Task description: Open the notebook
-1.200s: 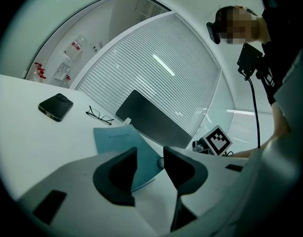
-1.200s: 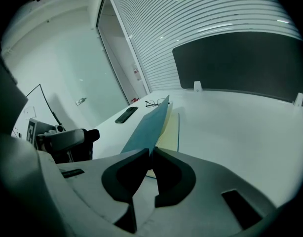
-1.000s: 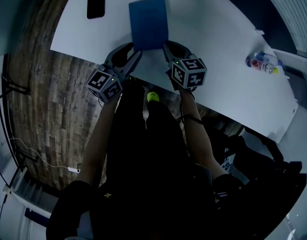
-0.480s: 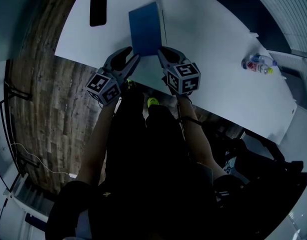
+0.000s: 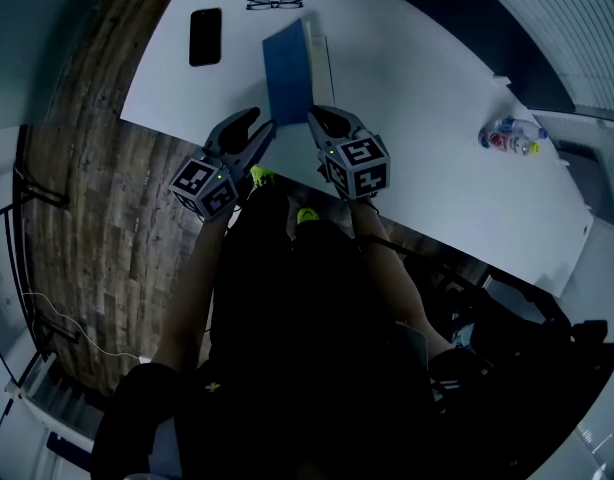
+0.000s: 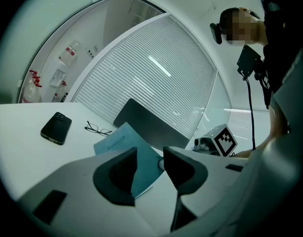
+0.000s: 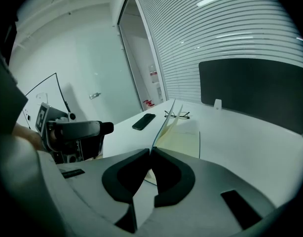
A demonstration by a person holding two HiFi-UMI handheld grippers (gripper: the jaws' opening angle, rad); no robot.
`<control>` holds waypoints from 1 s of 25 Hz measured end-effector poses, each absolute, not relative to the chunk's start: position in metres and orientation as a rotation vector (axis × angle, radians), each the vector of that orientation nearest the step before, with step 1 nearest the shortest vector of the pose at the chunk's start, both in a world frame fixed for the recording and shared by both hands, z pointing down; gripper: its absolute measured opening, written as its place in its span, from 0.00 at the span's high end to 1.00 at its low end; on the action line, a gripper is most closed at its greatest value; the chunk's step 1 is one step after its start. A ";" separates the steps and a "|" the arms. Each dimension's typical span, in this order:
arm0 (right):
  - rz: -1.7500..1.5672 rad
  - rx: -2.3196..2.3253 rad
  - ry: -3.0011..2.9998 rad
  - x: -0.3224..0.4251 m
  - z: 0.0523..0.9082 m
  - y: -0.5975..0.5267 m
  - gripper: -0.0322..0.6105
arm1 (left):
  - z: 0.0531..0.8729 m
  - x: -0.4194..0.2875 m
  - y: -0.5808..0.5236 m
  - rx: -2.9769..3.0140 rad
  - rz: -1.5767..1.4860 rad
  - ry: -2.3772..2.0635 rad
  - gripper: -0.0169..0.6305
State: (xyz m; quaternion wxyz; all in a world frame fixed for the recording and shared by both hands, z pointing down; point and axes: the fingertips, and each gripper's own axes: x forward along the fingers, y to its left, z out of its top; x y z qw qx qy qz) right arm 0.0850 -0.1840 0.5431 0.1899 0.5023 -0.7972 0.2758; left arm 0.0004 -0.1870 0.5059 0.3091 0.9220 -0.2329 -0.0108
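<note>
A blue notebook [image 5: 285,68] lies on the white table [image 5: 417,98] ahead of both grippers. My right gripper [image 5: 313,118] is shut on the near edge of its cover. In the right gripper view the blue cover [image 7: 165,124] stands tilted up, almost edge-on, off the cream pages [image 7: 183,141], with the jaws pinched on its edge [image 7: 150,152]. My left gripper [image 5: 263,128] hovers just left of the notebook's near corner, open and holding nothing. In the left gripper view the cover [image 6: 123,144] shows beyond the gap between the jaws.
A black phone [image 5: 205,36] and a pair of glasses [image 5: 275,3] lie at the table's far left. A plastic bottle [image 5: 507,135] lies far right. A dark partition panel [image 7: 255,88] stands behind the table. The table's near edge runs just under both grippers.
The right gripper has risen with the cover, so the blue cover tilts up and looks narrower from above. The left gripper has lifted a little too, still open.
</note>
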 end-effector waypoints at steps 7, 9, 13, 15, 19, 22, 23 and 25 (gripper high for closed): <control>0.741 1.373 -2.276 0.071 0.536 -0.186 0.91 | 0.502 -0.008 -0.185 2.437 -0.040 -0.632 0.73; 0.739 1.360 -2.282 0.067 0.534 -0.186 0.91 | 0.501 -0.012 -0.185 2.433 -0.047 -0.641 0.73; 0.720 1.314 -2.296 0.058 0.530 -0.188 0.91 | 0.499 -0.017 -0.186 2.428 -0.053 -0.655 0.73; 0.703 1.294 -2.313 0.052 0.527 -0.189 0.91 | 0.497 -0.020 -0.187 2.429 -0.052 -0.664 0.73; 0.692 1.243 -2.339 0.035 0.525 -0.190 0.91 | 0.497 -0.029 -0.188 2.419 -0.066 -0.687 0.73; 0.676 1.209 -2.366 0.023 0.522 -0.193 0.91 | 0.494 -0.036 -0.190 2.421 -0.074 -0.710 0.73; 0.673 1.199 -2.373 0.019 0.522 -0.193 0.91 | 0.493 -0.038 -0.190 2.424 -0.073 -0.716 0.73; 0.674 1.175 -2.380 0.012 0.522 -0.193 0.91 | 0.494 -0.043 -0.190 2.421 -0.076 -0.727 0.73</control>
